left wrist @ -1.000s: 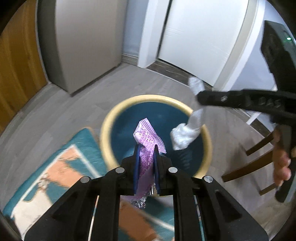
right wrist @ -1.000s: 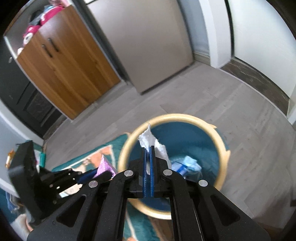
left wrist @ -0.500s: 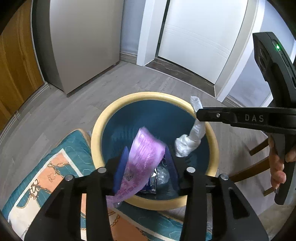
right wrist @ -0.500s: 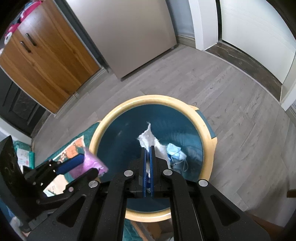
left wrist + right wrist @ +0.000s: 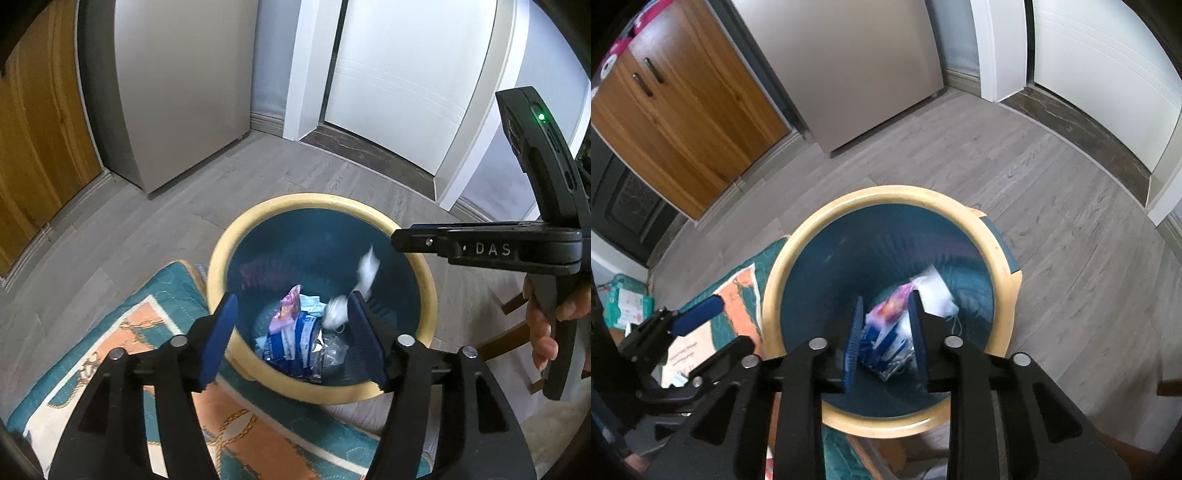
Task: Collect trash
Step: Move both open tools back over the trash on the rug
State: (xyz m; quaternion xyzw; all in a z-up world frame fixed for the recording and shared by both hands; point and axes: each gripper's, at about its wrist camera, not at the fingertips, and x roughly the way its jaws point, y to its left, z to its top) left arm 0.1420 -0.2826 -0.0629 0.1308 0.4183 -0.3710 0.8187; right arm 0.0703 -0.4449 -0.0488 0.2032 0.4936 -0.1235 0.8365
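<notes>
Nearest, the left gripper (image 5: 290,334) is opening its jaws over the bin (image 5: 221,258), and nothing is sitting between them. The right gripper (image 5: 884,334) is opening too, also empty. Below, the pink wrapper (image 5: 286,314) is lying on the trash pile, and the white tissue (image 5: 365,275), blurred, is falling inside the bin. Both pieces look delivered; whether more trash is waiting elsewhere I cannot tell.

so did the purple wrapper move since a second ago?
Yes. The purple wrapper left the opening left gripper and dropped below the bin rim, onto the trash inside.
</notes>
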